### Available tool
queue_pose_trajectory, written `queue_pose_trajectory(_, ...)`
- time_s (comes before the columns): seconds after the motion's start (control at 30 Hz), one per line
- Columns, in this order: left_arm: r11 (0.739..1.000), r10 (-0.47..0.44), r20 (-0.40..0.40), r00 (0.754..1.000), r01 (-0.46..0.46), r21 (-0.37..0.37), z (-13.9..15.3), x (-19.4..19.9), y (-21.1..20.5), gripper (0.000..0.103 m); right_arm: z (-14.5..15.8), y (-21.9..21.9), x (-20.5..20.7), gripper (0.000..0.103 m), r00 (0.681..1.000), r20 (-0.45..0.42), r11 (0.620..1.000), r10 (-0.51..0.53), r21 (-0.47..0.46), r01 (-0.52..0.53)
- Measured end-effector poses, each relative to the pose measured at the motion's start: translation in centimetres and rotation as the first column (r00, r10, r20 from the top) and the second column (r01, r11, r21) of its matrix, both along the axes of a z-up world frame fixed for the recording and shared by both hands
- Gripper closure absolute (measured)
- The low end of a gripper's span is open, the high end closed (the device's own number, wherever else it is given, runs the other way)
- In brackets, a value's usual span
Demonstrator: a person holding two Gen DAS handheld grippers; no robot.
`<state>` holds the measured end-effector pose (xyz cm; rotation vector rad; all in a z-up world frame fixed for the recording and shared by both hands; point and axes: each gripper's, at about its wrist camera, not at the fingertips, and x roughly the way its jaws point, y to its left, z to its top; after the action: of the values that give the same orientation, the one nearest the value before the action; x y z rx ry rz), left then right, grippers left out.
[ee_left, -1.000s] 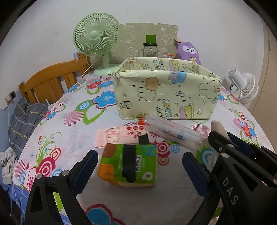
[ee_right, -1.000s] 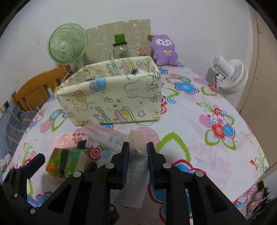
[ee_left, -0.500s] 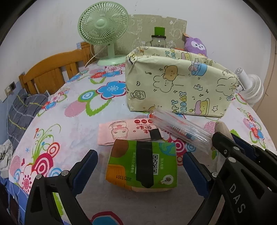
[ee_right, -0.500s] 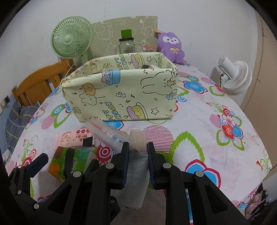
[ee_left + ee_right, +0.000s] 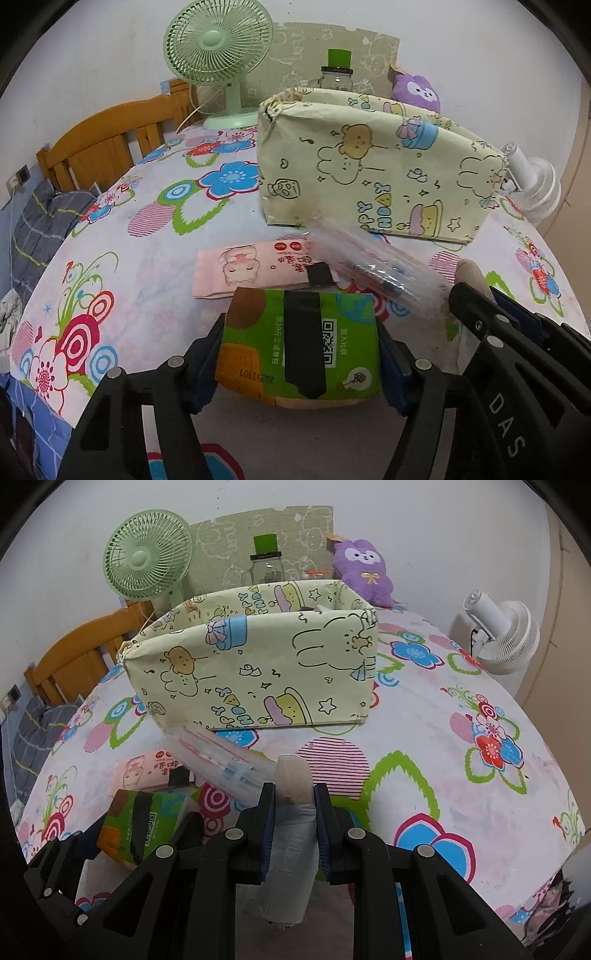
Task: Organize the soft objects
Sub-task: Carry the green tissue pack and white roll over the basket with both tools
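Observation:
A green and orange tissue pack with black tape lies on the flowered tablecloth. My left gripper has it between its blue pads; the jaws are closing and both pads touch the pack's sides. Behind it lie a pink tissue pack and a clear plastic sleeve. My right gripper is shut on a grey-white roll of plastic bags, held just right of the green pack. A pale yellow cartoon-print fabric box stands open-topped behind them.
At the back stand a green desk fan, a glass jar with a green lid and a purple plush. A white fan sits at the right edge. A wooden chair back rises left of the table.
My left gripper has moved forward over the green tissue pack and its jaws have narrowed onto its sides. The right gripper still holds the roll in the same spot.

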<state>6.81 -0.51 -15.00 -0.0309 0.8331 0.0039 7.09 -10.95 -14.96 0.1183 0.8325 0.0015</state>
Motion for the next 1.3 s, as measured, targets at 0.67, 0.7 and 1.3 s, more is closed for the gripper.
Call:
queue_pose_trajectory(0.67,1.000,-0.020,0.092,0.996,0.020,0.002,4.2,-1.8,-2.2,0.031,3.9,-2.6,-2.2,0.079,0.995,0.097,0.999,-0.027,0.050,0.022)
queue_pose_trajectory(0.7,1.000,-0.021,0.099,0.995,0.021,0.002,4.6,-1.9,-2.3,0.031,4.2,-2.7,-2.3,0.079,0.994,0.105,0.999,-0.027,0.050,0.022)
queue_pose_trajectory(1.3,1.000,-0.029,0.199,0.980,0.030,0.001,10.2,-2.2,-2.9,0.031,10.0,-3.6,-2.8,0.079,0.978,0.210,0.998,-0.016,0.064,0.002)
